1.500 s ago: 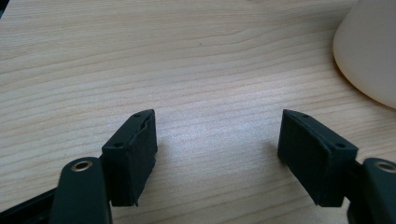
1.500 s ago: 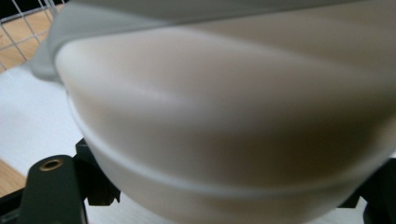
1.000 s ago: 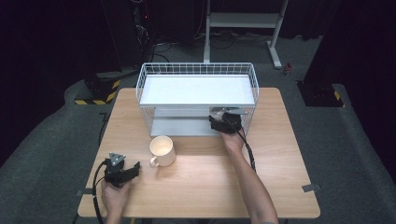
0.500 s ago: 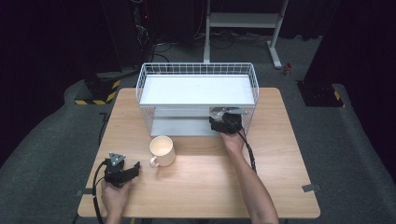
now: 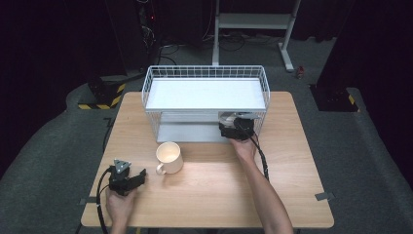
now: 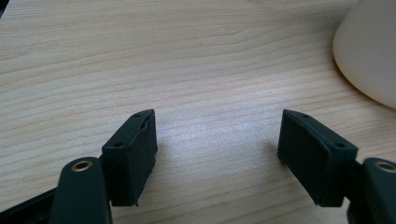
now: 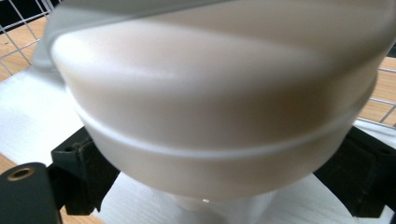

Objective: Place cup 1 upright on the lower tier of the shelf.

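Observation:
A cream mug point(image 5: 170, 157) stands on the wooden table point(image 5: 219, 195), handle toward the front left. My left gripper point(image 5: 140, 176) rests just left of it, open and empty; in the left gripper view its jaws point(image 6: 217, 158) spread wide over bare wood, with the mug point(image 6: 369, 56) at the upper right. My right gripper point(image 5: 233, 124) reaches into the lower shelf point(image 5: 187, 131) of a white wire rack point(image 5: 146, 83). A cream rounded cup or bowl point(image 7: 219, 93) stands on that shelf between the right gripper's point(image 7: 219, 186) jaws, which have just been opening; the pads point(image 7: 84, 172) sit beside it.
The rack stands at the table's far side, with a flat white top shelf point(image 5: 204, 92) ringed by a wire rim. Cables point(image 5: 260, 156) trail from both grippers toward the front edge. Dark floor and a metal stand point(image 5: 253, 22) lie beyond the table.

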`<action>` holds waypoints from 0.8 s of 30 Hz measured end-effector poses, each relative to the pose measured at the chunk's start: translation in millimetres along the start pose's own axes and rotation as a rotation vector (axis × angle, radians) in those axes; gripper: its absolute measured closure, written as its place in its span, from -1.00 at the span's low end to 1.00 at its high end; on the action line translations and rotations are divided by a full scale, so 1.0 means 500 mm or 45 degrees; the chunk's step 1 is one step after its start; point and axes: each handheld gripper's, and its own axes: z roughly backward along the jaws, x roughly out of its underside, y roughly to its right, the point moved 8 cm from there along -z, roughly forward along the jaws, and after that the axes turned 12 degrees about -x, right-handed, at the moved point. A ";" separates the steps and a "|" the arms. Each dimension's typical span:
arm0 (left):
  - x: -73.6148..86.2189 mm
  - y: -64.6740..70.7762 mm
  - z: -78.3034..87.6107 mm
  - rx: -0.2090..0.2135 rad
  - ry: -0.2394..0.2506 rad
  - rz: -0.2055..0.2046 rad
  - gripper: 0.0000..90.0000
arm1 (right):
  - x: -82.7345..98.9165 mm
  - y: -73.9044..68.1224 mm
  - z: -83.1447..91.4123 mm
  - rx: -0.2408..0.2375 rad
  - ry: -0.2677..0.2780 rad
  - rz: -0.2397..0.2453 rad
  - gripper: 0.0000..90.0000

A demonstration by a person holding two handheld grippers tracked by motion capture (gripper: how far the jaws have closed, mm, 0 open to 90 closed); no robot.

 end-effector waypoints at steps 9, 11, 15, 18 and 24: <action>0.000 0.000 0.000 0.000 0.000 0.000 -0.36 | -0.002 -0.009 0.008 -0.014 -0.012 0.007 -0.80; 0.000 0.000 0.000 0.000 0.000 0.001 -0.36 | -0.003 -0.011 0.009 -0.013 -0.015 0.008 -0.80; 0.000 0.000 0.000 0.000 0.000 0.001 -0.36 | -0.001 -0.011 0.010 -0.017 -0.019 -0.001 -0.80; 0.000 0.000 0.000 0.000 0.000 0.001 -0.36 | 0.002 -0.013 0.010 -0.018 -0.027 -0.015 -0.80; 0.000 0.000 0.000 0.000 0.000 0.001 -0.36 | -0.003 -0.015 0.021 -0.009 -0.024 -0.018 -0.80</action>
